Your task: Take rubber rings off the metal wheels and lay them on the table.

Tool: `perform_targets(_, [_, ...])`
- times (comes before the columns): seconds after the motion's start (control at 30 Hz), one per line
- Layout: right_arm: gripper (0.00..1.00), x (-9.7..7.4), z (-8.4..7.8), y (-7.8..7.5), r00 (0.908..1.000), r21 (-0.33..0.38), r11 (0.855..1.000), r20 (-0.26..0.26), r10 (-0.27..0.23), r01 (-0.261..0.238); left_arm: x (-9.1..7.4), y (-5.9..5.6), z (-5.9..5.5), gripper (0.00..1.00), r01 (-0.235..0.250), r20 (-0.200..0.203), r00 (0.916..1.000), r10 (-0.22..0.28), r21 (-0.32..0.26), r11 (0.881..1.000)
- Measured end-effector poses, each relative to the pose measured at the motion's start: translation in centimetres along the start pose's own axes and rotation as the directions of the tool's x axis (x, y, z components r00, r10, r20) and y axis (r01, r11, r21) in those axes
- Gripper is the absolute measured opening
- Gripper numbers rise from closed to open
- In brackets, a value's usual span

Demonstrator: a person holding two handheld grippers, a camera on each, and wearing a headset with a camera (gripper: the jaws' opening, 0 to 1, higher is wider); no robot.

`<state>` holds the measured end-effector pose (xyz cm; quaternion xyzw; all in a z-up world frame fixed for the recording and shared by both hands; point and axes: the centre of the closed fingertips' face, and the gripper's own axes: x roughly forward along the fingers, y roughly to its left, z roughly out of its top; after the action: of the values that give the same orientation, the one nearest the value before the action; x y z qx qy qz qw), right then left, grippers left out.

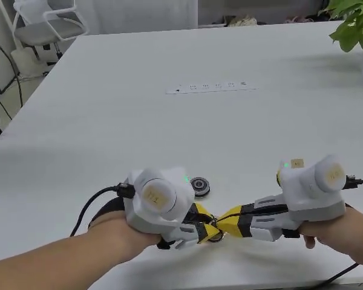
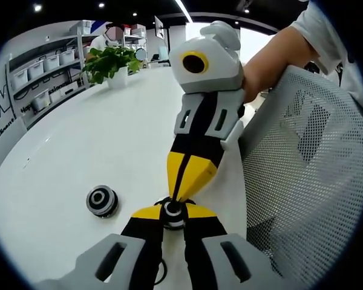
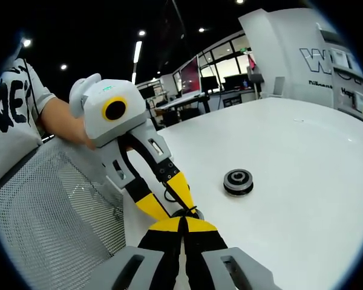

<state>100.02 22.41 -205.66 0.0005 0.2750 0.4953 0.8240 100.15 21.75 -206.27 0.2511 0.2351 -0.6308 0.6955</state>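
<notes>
- White table (image 1: 109, 121) in an office with shelving; the work sits at the lower centre of the head view, near the table's front edge.
- Clamped wheel (image 2: 173, 208): small metal wheel with a dark rubber ring, low centre of the left gripper view, between two yellow tips.
- Left gripper (image 2: 171, 217): jaws closed on the clamped wheel, one tip on each side.
- Right gripper (image 3: 181, 225): jaws together, tips touching the top of the clamped wheel. Can't tell whether they pinch the ring.
- In the head view the two grippers meet tip to tip, left one from the left, right one from the right.
- Loose wheel (image 1: 199, 186): flat on the table just above the left gripper's body, ring on, touching nothing.
- Socket strip (image 1: 212, 88) sits in the tabletop at upper centre.
- Plant (image 1: 354, 27) at the upper right corner.
- Mesh chair (image 2: 302, 169) on the right of the left gripper view.
</notes>
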Motion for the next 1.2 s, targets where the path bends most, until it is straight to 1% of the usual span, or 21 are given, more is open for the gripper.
perform_targets(0.1, [0.0, -0.2, -0.1, -0.3, 0.9999, 0.008, 1.0, 0.005, -0.015, 0.015, 0.0, 0.0, 0.0, 0.07, -0.001, 0.002, 1.0, 0.001, -0.001, 1.0])
perform_targets(0.3, [0.0, -0.2, -0.2, -0.6, 0.9998, 0.012, 1.0, 0.002, -0.021, 0.021, 0.0, 0.0, 0.1, 0.07, 0.002, 0.012, 0.9999, -0.002, -0.008, 1.0])
perform_targets(0.57, [0.0, -0.5, -0.3, -0.9, 0.9995, 0.019, 0.999, 0.006, -0.032, 0.032, 0.1, 0.0, 0.2, 0.08, 0.015, 0.007, 0.9999, -0.015, -0.025, 1.0])
perform_targets(0.63, [0.0, -0.5, -0.3, -1.0, 0.9994, 0.021, 0.999, 0.008, -0.033, 0.033, 0.1, 0.0, 0.2, 0.09, 0.021, 0.004, 0.9998, -0.021, -0.021, 1.0])
perform_targets(0.7, [0.0, -0.6, -0.3, -1.0, 0.9994, 0.019, 0.999, 0.009, -0.035, 0.034, 0.1, -0.1, 0.3, 0.12, 0.026, 0.0, 0.9997, -0.026, -0.017, 1.0])
perform_targets(0.77, [0.0, -0.6, -0.2, -1.0, 0.9994, 0.02, 0.999, 0.011, -0.034, 0.034, 0.0, -0.2, 0.3, 0.12, 0.028, -0.003, 0.9996, -0.028, -0.009, 1.0])
perform_targets(1.03, [0.0, -0.7, 0.0, -0.9, 0.9991, 0.023, 0.999, 0.021, -0.036, 0.036, -1.2, -0.5, 1.1, 0.19, 0.05, 0.013, 0.9987, -0.05, -0.017, 0.999])
perform_targets(1.2, [0.0, -0.9, 0.2, -0.8, 0.9991, 0.027, 0.999, 0.026, -0.034, 0.034, -2.1, -0.6, 1.6, 0.24, 0.051, 0.025, 0.9984, -0.051, -0.009, 0.999])
